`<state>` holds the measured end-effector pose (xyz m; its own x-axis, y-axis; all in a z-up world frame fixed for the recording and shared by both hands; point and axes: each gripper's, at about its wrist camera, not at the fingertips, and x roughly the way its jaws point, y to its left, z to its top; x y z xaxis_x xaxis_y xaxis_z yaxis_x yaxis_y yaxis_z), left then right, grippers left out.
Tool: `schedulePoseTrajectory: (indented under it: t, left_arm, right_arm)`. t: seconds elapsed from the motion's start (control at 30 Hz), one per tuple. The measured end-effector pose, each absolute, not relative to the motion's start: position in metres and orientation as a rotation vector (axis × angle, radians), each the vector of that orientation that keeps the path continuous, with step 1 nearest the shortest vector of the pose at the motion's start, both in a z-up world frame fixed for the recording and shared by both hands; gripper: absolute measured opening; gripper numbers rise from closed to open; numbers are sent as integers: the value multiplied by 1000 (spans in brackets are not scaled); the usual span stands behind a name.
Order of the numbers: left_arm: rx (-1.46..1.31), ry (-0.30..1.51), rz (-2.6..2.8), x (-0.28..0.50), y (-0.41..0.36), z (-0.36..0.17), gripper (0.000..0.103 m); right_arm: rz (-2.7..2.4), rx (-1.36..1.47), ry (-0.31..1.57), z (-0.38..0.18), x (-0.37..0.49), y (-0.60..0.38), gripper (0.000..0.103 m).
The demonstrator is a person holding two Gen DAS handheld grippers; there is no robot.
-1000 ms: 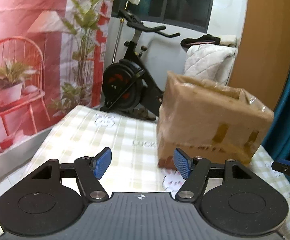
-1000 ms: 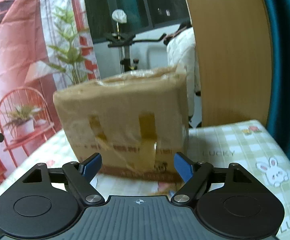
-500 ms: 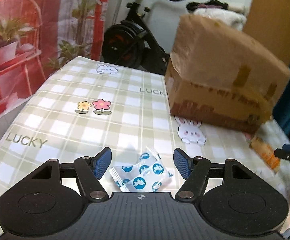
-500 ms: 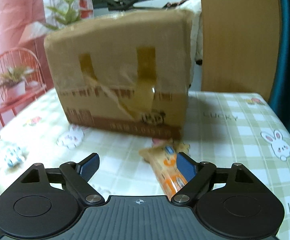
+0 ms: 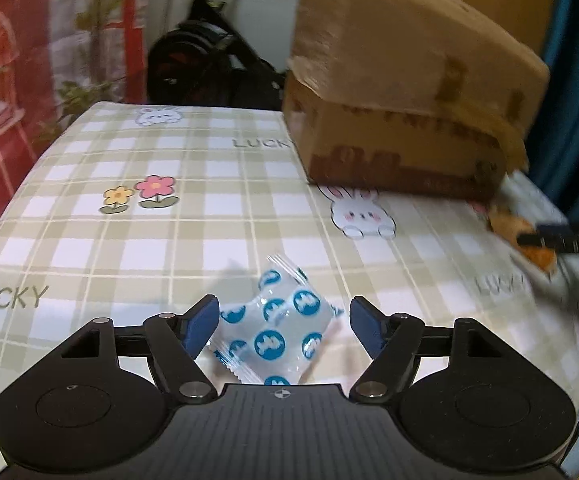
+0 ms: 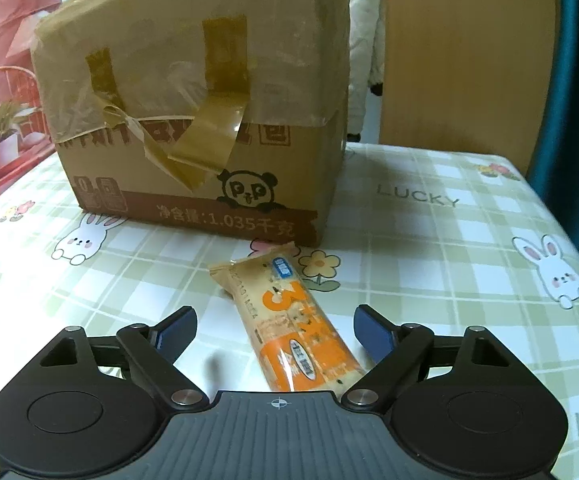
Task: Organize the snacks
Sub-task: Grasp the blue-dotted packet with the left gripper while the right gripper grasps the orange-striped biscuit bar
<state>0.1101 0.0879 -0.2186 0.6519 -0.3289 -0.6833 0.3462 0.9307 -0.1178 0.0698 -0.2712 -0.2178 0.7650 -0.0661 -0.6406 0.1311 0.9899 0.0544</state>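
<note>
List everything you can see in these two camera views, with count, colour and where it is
Cardboard box: one, brown, taped, at the table's far side.
Orange snack bar: one, orange and tan, flat on the table between the right gripper's fingers.
Blue-dotted packet: one, white with blue dots, between the left gripper's fingers.
Tablecloth: one, green-white check with rabbits.
Exercise bike: one, black, behind the table.
Left gripper: black, blue pads, jaws opening.
Right gripper: black, blue pads, open.

Blue-dotted packet [image 5: 279,330], orange bar [image 6: 295,326]
</note>
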Motion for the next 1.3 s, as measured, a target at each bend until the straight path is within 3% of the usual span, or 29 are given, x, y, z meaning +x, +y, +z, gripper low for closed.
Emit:
schedulePoseTrajectory:
  t: [0.67, 0.77, 0.83, 0.9, 1.0, 1.13, 1.3]
  left_arm:
    - [14, 804, -266, 154, 73, -238, 85]
    - [23, 803, -284, 149, 70, -237, 73]
    - [14, 803, -293, 145, 69, -235, 57]
    - [-5, 801, -272, 142, 68, -234, 54]
    - [-47, 790, -244, 140, 67, -233, 51]
    - [-93, 765, -226, 140, 63, -226, 47]
    - [-105, 709, -232, 137, 48, -212, 46]
  right_arm:
    - [-111, 140, 715, -228, 77, -271, 78]
    - [-113, 143, 716, -228, 77, -272, 77]
    - [-117, 143, 715, -229, 78, -273, 77]
    - [-120, 138, 712, -230, 80, -274, 77]
    - [-130, 125, 699, -232, 83, -272, 71]
    - [-147, 119, 669, -233, 78, -271, 40]
    - [-138, 120, 619, -236, 63, -269, 35]
